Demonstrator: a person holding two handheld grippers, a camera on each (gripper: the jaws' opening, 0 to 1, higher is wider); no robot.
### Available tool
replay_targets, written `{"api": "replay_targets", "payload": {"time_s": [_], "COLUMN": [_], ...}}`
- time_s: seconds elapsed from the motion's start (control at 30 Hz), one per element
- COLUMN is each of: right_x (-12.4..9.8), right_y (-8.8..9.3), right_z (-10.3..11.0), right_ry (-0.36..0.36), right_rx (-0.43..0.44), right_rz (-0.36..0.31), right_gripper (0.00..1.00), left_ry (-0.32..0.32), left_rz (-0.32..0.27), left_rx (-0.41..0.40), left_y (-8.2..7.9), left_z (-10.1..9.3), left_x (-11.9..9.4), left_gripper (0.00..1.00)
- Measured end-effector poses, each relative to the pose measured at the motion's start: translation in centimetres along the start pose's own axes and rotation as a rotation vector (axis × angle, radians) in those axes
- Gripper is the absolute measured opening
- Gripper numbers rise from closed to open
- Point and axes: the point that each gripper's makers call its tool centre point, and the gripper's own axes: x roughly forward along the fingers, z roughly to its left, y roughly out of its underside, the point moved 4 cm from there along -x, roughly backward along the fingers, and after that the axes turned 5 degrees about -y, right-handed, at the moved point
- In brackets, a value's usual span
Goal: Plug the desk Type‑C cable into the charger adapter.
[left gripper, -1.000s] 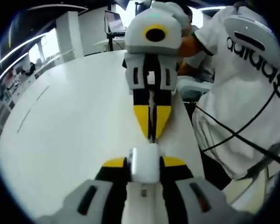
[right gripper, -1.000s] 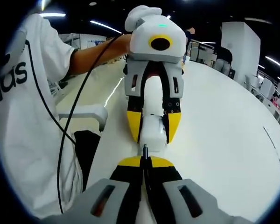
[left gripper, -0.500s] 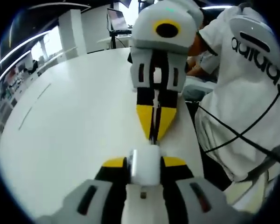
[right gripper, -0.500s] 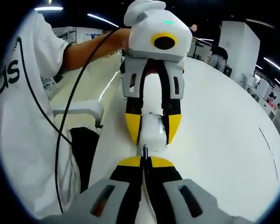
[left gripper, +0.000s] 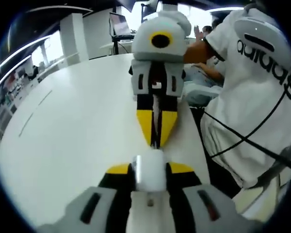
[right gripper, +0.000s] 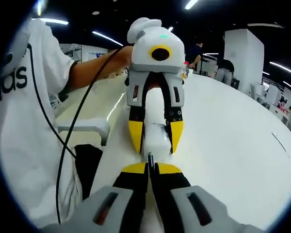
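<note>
While the left gripper [left gripper: 150,170] is pinching the white charger adapter [left gripper: 150,171] above the table [left gripper: 72,136], the right gripper [right gripper: 149,169] is clamping the Type-C cable [right gripper: 150,158] tip at its port. Any tilt is risking a jammed plug

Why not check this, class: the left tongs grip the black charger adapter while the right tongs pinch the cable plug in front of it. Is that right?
One detail is wrong: the charger adapter is white, not black, as the left gripper view shows. The left tongs do grip it, and the right tongs pinch the cable plug in front of it.
</note>
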Motion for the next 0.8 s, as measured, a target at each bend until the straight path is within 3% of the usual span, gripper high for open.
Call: {"api": "replay_targets", "payload": {"time_s": [0.33,0.8], "right_x": [-0.2,-0.3], "right_y": [0.2,0.6], "right_z": [-0.1,-0.2], "right_ry": [-0.012,-0.053], "right_rx": [-0.001,0.009], "right_rz": [-0.032,-0.024], "right_gripper": [0.07,0.03], "left_ry": [-0.029,0.020], "left_rz": [-0.036,-0.044], "left_rx": [-0.024,-0.030], "left_y": [0.9,1.4], "left_z": [0.8,1.8], "left_x": [-2.6,-1.8], "left_gripper": [0.26,0.24]}}
